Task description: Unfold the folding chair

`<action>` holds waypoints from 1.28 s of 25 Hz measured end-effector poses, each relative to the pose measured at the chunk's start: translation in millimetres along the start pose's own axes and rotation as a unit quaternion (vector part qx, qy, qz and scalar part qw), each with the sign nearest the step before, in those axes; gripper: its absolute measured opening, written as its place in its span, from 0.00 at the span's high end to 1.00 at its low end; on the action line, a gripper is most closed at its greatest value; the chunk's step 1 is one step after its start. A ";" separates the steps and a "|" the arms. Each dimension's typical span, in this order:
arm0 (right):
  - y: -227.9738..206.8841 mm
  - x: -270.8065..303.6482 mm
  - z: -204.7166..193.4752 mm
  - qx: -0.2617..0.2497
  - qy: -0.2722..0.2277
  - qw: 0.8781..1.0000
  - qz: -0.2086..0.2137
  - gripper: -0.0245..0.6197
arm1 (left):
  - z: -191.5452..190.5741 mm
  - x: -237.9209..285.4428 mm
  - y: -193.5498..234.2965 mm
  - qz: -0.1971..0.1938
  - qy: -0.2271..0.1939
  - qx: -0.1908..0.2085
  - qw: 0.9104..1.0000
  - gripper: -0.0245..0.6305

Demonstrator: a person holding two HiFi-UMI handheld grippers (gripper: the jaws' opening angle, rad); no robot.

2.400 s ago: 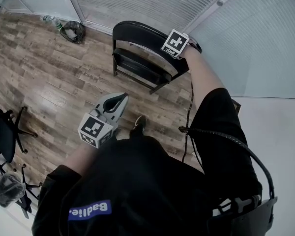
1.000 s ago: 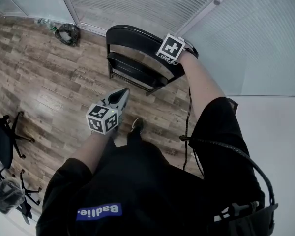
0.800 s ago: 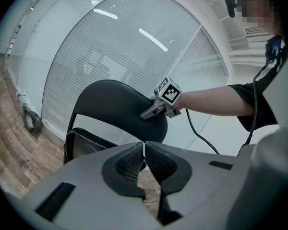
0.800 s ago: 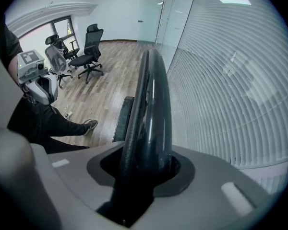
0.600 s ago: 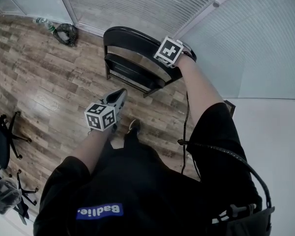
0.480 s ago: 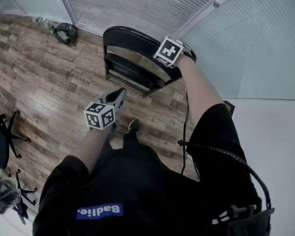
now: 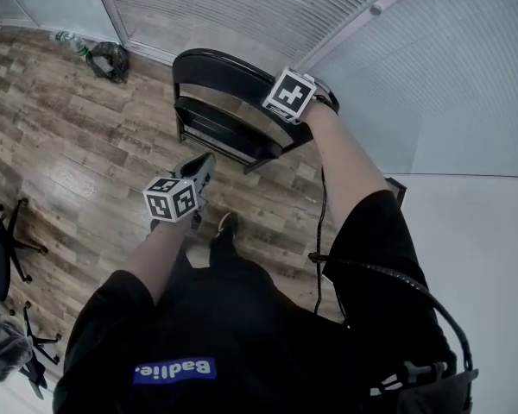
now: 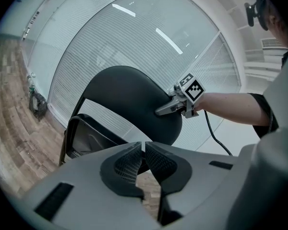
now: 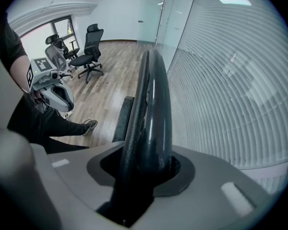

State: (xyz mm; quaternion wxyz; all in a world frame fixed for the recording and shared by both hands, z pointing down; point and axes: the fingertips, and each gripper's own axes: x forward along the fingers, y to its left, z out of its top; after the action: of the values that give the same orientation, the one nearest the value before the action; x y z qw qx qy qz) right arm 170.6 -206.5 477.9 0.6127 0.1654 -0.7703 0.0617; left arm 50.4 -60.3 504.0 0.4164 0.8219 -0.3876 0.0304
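The wood-plank floor (image 7: 69, 145) is seen from above, bounded by a wall of slatted blinds (image 7: 242, 7). The black folding chair (image 7: 220, 72) is stood on the floor just in front of the blinds. It is folded, with the seat tipped up close to the backrest. The upper edge of the backrest is gripped between the jaws of the right tool (image 9: 144, 176), which is pointed steeply downward. The left tool (image 7: 205, 164) is held in the air near the seat, apart from it. Its jaws are pressed together with nothing between them.
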 end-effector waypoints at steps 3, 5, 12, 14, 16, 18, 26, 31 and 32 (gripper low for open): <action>-1.3 0.3 -0.6 0.000 -0.001 1.000 0.000 0.74 | 2.7 9.4 6.3 0.001 -0.007 -0.016 1.000 0.95; -1.7 0.8 -0.8 0.000 0.000 1.000 0.000 0.74 | 3.8 14.0 11.0 0.002 -0.012 -0.029 0.999 0.95; -4.0 0.8 -0.3 0.001 0.001 1.000 0.001 0.74 | 7.9 29.7 24.0 0.008 -0.023 -0.060 0.998 0.95; -7.3 2.7 -1.9 0.001 0.001 1.000 0.001 0.74 | 7.5 37.7 29.4 0.012 -0.025 -0.069 0.997 0.95; -7.6 3.3 -2.3 0.001 0.000 1.000 0.001 0.74 | 6.7 42.8 34.4 0.017 -0.027 -0.077 0.997 0.95; -6.7 2.9 -1.3 0.000 0.000 1.000 0.001 0.74 | 6.2 46.9 39.2 0.020 -0.028 -0.084 0.996 0.94; -1.8 0.8 -1.6 -0.002 -0.002 1.000 0.001 0.74 | -5.4 65.4 52.5 0.022 -0.022 -0.124 0.992 0.86; 1.5 0.1 -0.3 -0.004 -0.001 1.000 0.000 0.74 | -13.6 74.6 62.2 0.027 -0.018 -0.156 0.987 0.81; 2.4 -0.2 -0.2 -0.004 -0.001 1.000 -0.001 0.74 | -14.8 76.2 63.7 0.028 -0.018 -0.161 0.986 0.80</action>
State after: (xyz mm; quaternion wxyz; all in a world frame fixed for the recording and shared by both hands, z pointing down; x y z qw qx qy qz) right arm 170.1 -204.2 478.1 0.6127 0.1634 -0.7711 0.0577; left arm 65.4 -119.0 584.2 0.5353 0.7336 -0.4172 -0.0352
